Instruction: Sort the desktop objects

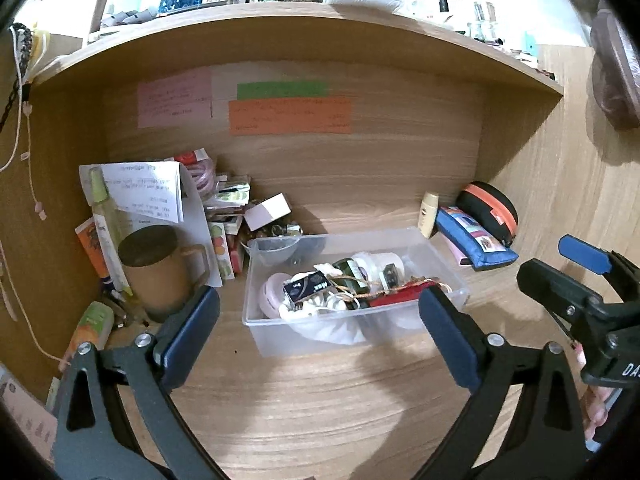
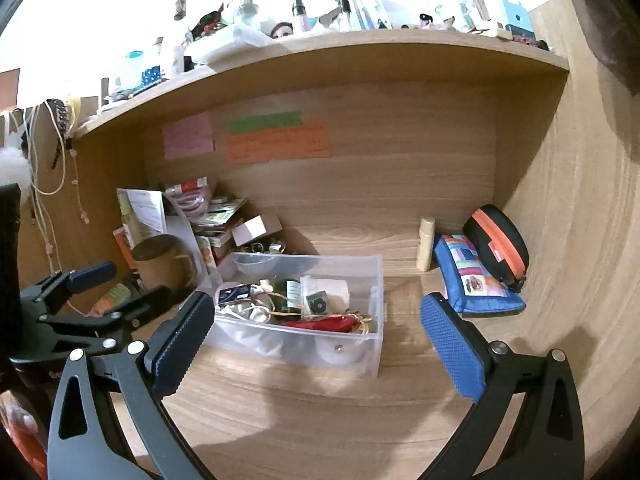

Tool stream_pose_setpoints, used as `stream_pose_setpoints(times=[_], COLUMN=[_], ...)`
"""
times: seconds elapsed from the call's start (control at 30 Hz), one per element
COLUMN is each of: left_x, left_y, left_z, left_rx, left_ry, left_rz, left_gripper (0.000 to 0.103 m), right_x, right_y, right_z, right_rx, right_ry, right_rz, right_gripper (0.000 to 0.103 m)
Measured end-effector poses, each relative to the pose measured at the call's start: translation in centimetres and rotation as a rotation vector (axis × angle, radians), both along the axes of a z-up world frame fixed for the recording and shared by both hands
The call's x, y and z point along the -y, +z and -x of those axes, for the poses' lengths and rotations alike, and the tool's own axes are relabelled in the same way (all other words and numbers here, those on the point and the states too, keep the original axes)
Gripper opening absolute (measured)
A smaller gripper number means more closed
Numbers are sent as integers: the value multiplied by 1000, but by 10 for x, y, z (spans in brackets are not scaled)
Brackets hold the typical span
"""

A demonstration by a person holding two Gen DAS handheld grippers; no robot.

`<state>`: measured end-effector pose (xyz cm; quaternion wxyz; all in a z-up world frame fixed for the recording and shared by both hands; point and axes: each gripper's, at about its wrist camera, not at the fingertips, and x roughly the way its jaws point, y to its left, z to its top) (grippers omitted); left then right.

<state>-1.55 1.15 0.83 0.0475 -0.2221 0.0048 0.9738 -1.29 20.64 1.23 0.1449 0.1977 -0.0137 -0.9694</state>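
Both empty, spread wide: left gripper (image 1: 320,320), right gripper (image 2: 316,336). Hovering over desk (image 1: 320,400), just short of clear bin (image 1: 352,332) holding small items. Blue pouch (image 2: 476,280) against right wall, near black case (image 2: 498,244).

Desk (image 2: 320,420): light wood grain. Bin (image 2: 304,344): clear plastic; pouch (image 2: 476,280): blue with multicoloured patchwork; case (image 2: 500,240): black with orange zip band; mug (image 1: 160,276): brown. Wall notes: pink (image 1: 174,98), green (image 1: 282,90), orange (image 1: 290,116); gripper pads (image 2: 456,348): blue, textured.
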Motion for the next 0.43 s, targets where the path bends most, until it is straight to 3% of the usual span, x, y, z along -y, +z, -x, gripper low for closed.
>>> stream_pose_setpoints(times=[0.43], left_x=[3], left_y=[-10], left_z=[9], left_rx=[17], left_ry=[-16], left_rz=[-43], left_gripper=[102], right_x=[6], right_y=[-16], right_z=[13], right_rx=[53], right_ry=[-9], right_rz=[-33], right_gripper=[103])
